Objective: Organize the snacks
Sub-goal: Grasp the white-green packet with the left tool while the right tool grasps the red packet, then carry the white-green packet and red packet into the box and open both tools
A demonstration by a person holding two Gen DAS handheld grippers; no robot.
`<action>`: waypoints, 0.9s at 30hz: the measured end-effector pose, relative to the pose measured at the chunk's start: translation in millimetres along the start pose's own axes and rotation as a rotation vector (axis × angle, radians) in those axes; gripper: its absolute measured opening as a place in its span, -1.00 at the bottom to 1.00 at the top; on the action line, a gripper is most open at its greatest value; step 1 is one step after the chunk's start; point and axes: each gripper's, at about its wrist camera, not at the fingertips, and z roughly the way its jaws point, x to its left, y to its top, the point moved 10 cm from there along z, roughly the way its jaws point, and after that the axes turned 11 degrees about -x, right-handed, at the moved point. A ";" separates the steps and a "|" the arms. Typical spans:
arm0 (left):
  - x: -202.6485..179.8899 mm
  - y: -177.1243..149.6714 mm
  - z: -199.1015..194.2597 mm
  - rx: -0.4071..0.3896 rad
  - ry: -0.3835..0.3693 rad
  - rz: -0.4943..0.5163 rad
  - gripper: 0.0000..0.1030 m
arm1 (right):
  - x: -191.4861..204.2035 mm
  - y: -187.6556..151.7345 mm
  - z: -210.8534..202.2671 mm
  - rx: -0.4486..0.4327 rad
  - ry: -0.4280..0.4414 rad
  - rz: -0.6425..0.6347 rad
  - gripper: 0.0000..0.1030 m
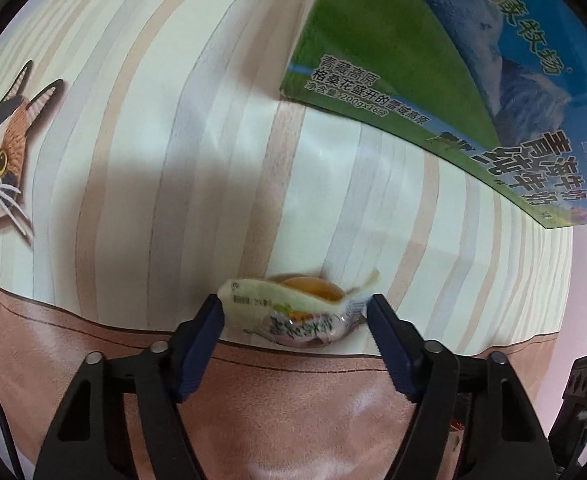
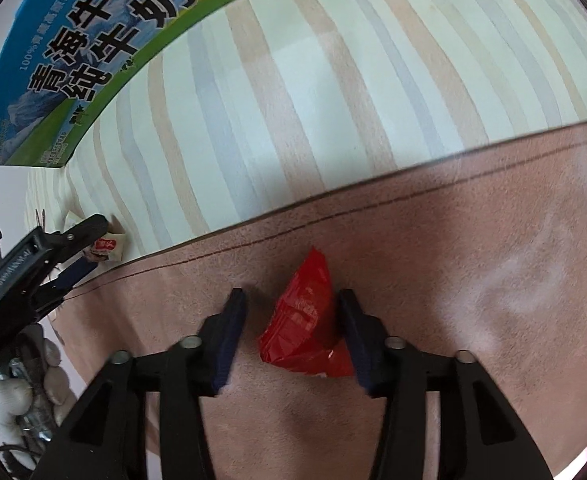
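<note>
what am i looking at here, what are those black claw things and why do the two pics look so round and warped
The black claws are hand-held grippers, one in each of a person's hands; there is no robot arm. Each carries a fisheye camera looking along its two fingers, which bends the picture.

The left camera shows the left gripper with its pads pressing both ends of a pale snack packet, so it is gripped.

The right camera shows the right gripper around a red snack packet; one pad is against it, the other stands off, so that grip is unclear. At that picture's left edge you see the left gripper again, with a gloved hand behind it.

Everything lies on a striped tablecloth with a cat print. The blue and green milk carton box stands behind.
</note>
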 end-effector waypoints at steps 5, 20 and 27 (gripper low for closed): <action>-0.7 -3.1 -7.4 -0.006 -0.016 -0.011 0.14 | 1.1 -4.1 2.3 0.012 -0.008 0.005 0.29; -18.0 -60.3 -54.6 0.035 -0.083 0.018 0.13 | 31.7 -33.5 6.7 -0.015 -0.007 -0.125 -0.27; -35.0 -57.5 -89.3 0.014 -0.147 0.039 0.13 | 49.1 -23.0 -25.4 -0.054 0.067 -0.142 -0.28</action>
